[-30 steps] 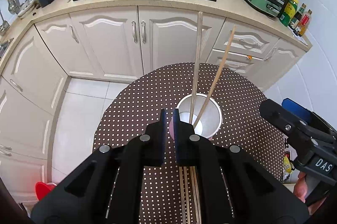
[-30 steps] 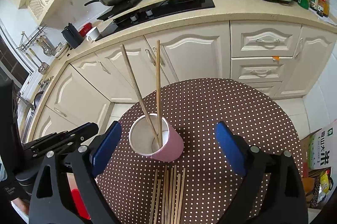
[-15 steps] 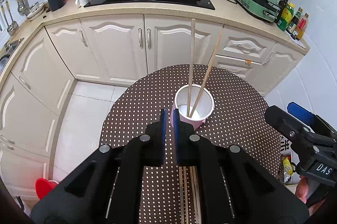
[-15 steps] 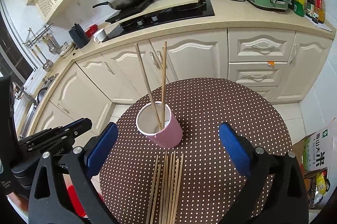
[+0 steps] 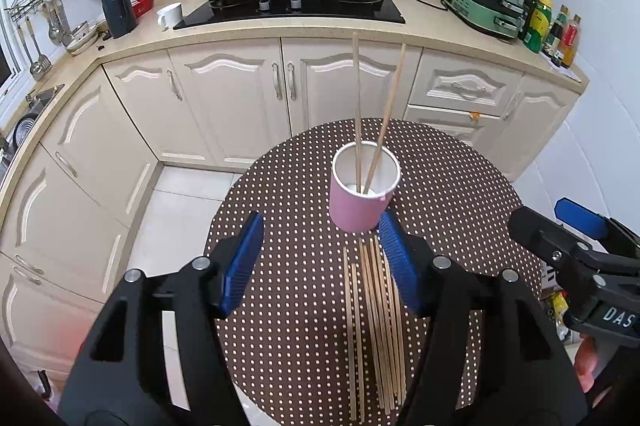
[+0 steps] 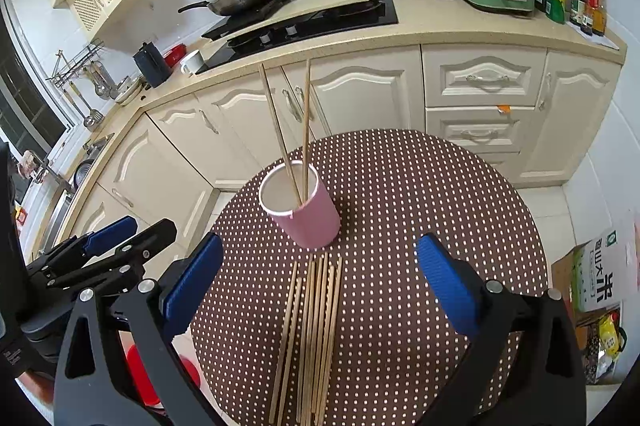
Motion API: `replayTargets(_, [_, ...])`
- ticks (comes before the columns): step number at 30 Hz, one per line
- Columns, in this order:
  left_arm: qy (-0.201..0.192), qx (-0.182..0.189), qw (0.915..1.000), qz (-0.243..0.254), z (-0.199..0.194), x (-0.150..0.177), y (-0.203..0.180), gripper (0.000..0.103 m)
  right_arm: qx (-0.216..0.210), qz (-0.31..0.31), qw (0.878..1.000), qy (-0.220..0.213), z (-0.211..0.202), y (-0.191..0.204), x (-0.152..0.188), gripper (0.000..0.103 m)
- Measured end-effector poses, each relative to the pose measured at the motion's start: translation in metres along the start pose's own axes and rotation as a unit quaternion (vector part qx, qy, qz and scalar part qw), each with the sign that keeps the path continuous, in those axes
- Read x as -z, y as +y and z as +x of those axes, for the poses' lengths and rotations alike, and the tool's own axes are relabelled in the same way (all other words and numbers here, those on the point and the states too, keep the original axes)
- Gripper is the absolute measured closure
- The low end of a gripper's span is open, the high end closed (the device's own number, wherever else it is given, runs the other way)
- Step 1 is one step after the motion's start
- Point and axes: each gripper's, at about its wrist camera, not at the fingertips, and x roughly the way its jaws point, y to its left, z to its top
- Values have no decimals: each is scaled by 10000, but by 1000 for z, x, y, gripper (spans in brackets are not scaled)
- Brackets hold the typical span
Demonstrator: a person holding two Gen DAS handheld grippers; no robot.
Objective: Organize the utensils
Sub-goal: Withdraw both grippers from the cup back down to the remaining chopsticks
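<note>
Pink cup [image 5: 362, 203] upright at frame centre on dotted round counter [image 5: 460, 161]; two chopsticks in cup [image 5: 357, 105] lean apart, tips up. Loose chopsticks [image 5: 376, 306] lie flat in bundle just below cup, lower centre. Left gripper [image 5: 320, 258]: jaws opening, nothing gripped, right pad over bundle's upper end. Right gripper [image 6: 318, 290]: jaws spread wide, empty, bundle [image 6: 316, 326] lying between them on counter.
</note>
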Motion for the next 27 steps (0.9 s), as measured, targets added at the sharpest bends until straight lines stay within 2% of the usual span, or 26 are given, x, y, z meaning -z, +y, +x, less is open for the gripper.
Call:
replayTargets(3, [14, -28, 10000, 44, -3, 10, -2, 40, 19, 30, 10000, 88, 0, -2, 10, 9])
replayTargets(14, [459, -117, 9989, -9, 11, 44, -1, 40, 140, 177, 9983, 542, 16, -13, 41, 9])
replayTargets(27, [1255, -35, 9921, -31, 53, 82, -2, 40, 568, 398, 9874, 1421, 66, -30, 84, 9])
